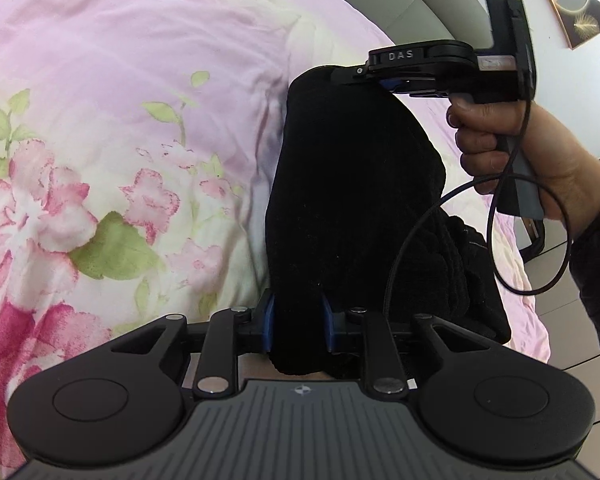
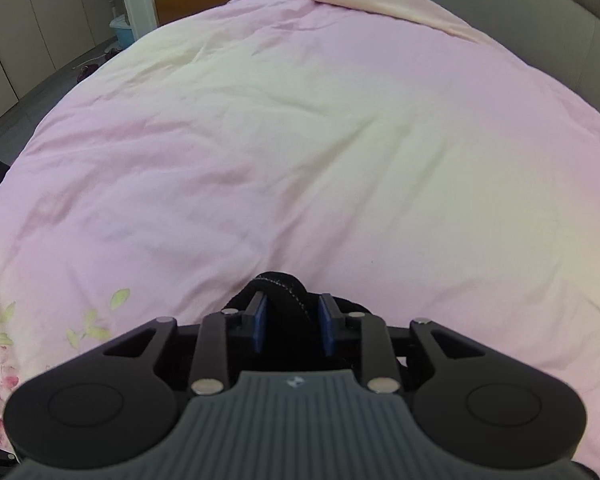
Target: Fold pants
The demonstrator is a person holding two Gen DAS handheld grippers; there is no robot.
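Black pants (image 1: 352, 200) hang stretched between my two grippers above a pink bed cover. My left gripper (image 1: 299, 322) is shut on the near end of the pants, the cloth pinched between its blue pads. My right gripper (image 1: 358, 74) shows in the left wrist view at the far end, held by a hand (image 1: 512, 152), shut on the other corner. In the right wrist view my right gripper (image 2: 293, 322) grips a bunched black fold of the pants (image 2: 280, 284) between its blue pads. More folded black cloth lies on the bed at lower right in the left wrist view.
The pink floral duvet (image 1: 100, 140) covers the bed below. A grey headboard (image 2: 540, 12) stands behind. A black cable (image 1: 532, 232) loops from the right gripper's handle. A picture (image 1: 572, 0) hangs on the wall. Cabinets (image 2: 40, 20) and a cluttered counter stand beyond the bed.
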